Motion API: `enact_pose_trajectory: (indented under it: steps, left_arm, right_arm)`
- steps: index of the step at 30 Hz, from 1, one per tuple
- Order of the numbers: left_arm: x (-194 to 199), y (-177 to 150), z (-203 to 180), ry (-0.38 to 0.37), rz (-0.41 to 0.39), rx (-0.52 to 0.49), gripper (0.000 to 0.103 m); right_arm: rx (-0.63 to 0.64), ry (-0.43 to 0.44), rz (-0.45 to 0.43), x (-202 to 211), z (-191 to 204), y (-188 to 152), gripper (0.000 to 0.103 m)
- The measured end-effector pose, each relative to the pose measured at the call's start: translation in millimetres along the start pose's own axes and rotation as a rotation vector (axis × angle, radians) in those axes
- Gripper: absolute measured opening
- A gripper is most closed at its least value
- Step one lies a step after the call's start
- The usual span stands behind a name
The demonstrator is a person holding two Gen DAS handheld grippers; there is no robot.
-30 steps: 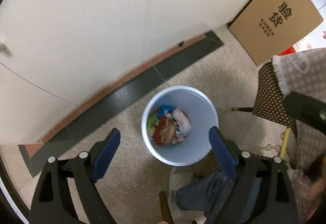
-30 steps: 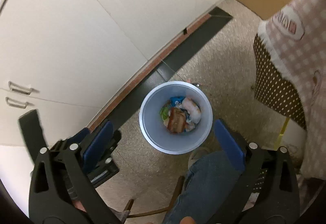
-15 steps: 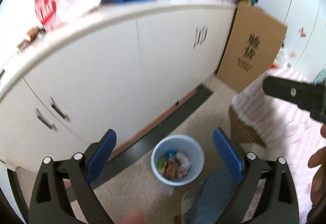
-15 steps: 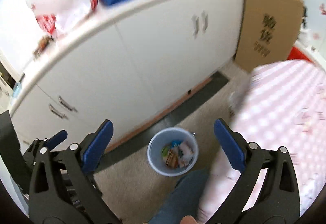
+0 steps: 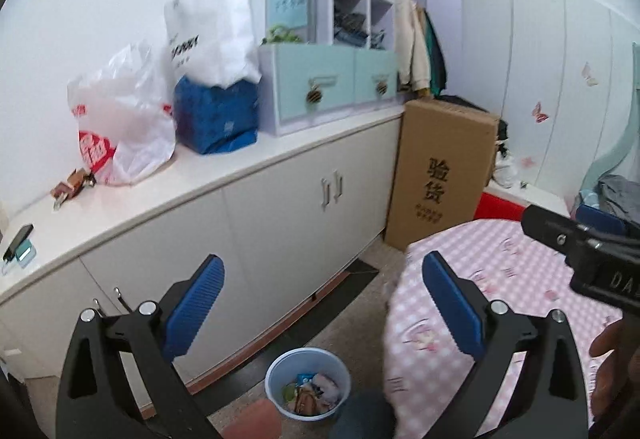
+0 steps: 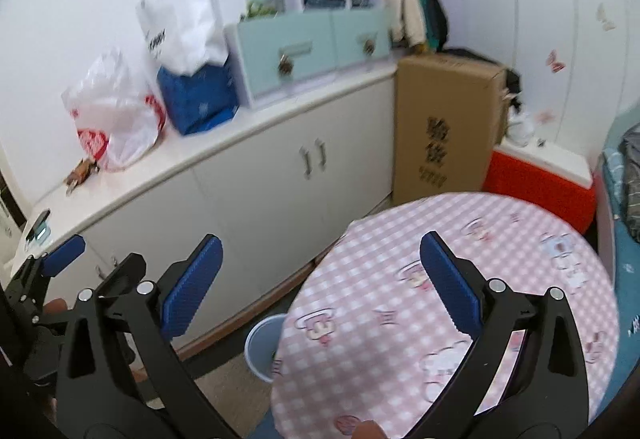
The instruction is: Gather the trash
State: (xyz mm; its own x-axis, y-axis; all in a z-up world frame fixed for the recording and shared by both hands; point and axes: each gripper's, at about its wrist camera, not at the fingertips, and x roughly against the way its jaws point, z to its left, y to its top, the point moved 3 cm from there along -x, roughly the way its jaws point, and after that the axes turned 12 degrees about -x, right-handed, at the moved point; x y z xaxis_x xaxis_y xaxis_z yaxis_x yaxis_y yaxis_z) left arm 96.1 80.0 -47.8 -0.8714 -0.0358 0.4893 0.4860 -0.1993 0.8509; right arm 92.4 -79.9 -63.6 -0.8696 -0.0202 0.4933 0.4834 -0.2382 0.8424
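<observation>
Raised from bin (image 5: 308, 383) to room level since earlier frame. Left gripper (image 5: 320, 303) and right gripper (image 6: 320, 287) both agape, empty. Bin low ahead beside table (image 6: 440, 279); left nearer.

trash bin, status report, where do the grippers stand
Left gripper open, empty. Right gripper open, empty. Trash bin on the floor by the cabinet, wrappers inside. Pink checked table partly hides the bin from the right wrist.
</observation>
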Motion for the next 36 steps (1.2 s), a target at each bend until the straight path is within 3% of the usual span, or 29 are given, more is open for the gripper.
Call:
enact_pose_trajectory:
  steps: [12,20,36]
  left_arm:
    - [75,42,-46,-0.052,-0.185,-0.028,0.098]
    - [94,45,-48,-0.023,-0.202,-0.003,0.099]
    - [93,38,-39,0.002,-0.185,0.013,0.099]
  right_arm:
    - [-0.017,-0.085,-0.205,89,-31,25,0.097]
    - [-0.019,-0.111,-0.234,107,-37,22,0.097]
    - [0.011,-0.124,-0.248,110,-26,22,0.097]
